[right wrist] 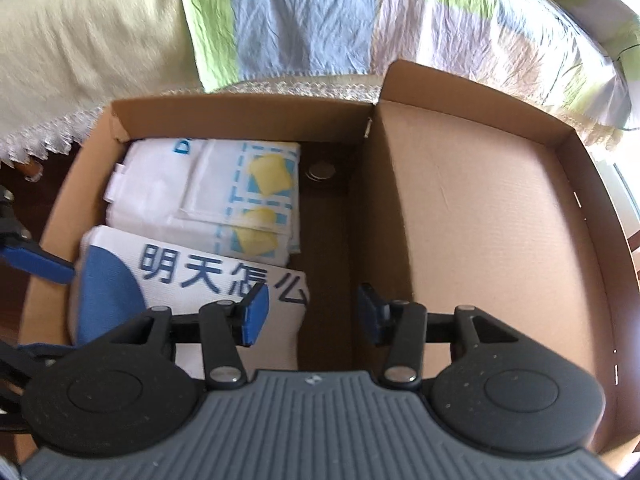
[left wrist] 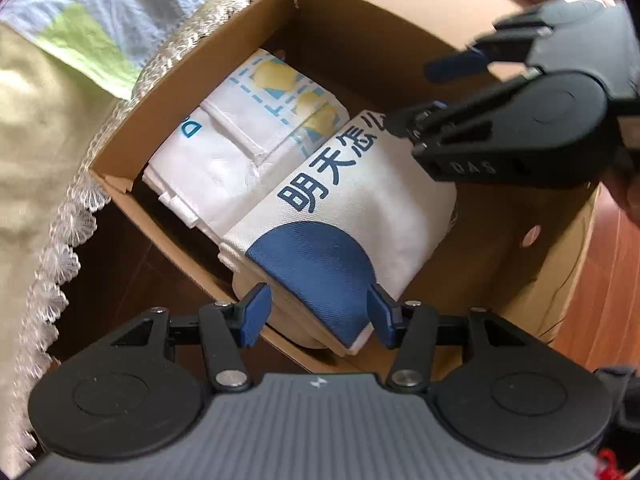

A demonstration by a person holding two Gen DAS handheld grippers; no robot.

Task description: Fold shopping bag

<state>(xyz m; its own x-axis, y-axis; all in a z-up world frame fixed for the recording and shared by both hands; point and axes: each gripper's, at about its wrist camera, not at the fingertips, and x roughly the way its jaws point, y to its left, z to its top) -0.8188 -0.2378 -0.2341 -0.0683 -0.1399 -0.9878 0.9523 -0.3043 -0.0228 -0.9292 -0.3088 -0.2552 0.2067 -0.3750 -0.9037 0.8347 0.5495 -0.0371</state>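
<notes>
Presently your left gripper (left wrist: 316,314) points down into the cardboard box (left wrist: 192,92), its blue pads parted on either side of the near end of the folded shopping bag (left wrist: 352,216), the white one with the blue half-disc and dark blue Chinese lettering. Whether the pads press the cloth cannot be told from either view. That bag lies inside the box, at its near left, resting against a second folded bag (left wrist: 240,148), white with yellow patches and dashed blue lines, which lies farther in.

Your right gripper (right wrist: 310,312) stands with its jaws apart and nothing between them, above the right end of the lettered bag and the bare dark floor of the box. Seen from the left wrist camera, it hangs over the far right end of the same bag.

A raised box flap (right wrist: 480,208) fills the right side. A patchwork quilt (right wrist: 320,20) with a lace edge lies beyond the box.
</notes>
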